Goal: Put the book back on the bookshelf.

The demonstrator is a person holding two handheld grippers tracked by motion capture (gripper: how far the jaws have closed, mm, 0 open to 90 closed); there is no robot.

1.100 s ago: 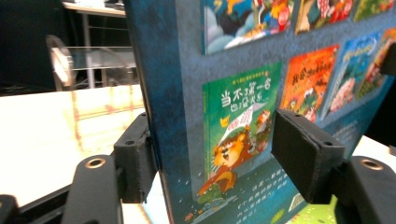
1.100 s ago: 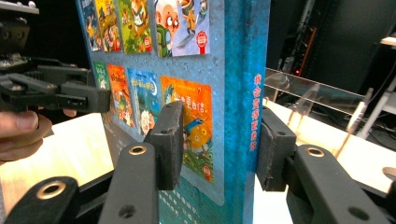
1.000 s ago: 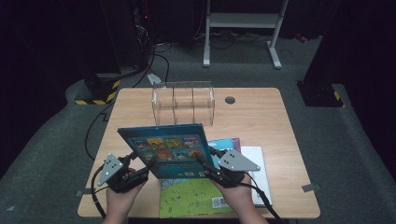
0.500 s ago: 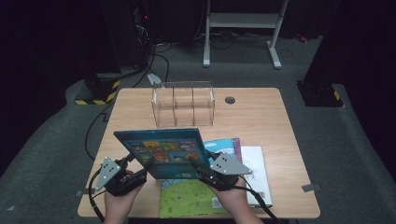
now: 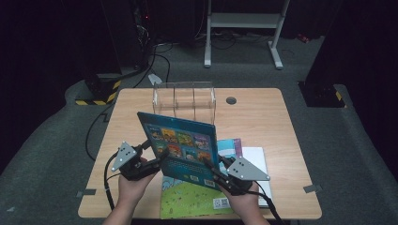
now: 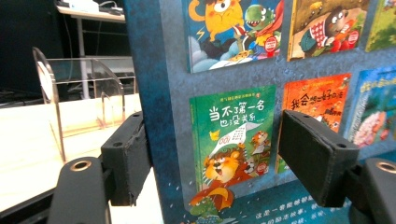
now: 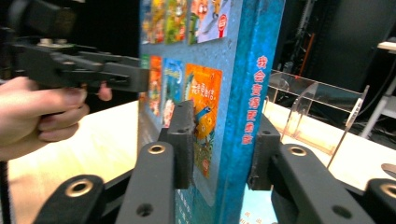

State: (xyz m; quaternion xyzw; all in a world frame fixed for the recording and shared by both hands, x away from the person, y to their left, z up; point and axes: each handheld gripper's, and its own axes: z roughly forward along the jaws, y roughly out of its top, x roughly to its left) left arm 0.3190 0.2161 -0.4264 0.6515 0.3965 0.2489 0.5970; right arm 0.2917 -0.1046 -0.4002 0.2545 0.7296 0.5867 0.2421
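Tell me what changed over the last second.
The blue book has tilted, its top edge now slanting down to the right. The left tongs have just been opening and straddle its edge without pressing; the right tongs closed on its spine. The clear rack and the table's other books stayed put.

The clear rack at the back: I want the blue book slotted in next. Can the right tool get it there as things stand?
Probably yes. The right tool clamps the upright blue book, and the bare table lies between it and the clear rack. The left tool straddles the book's other edge, jaws open.
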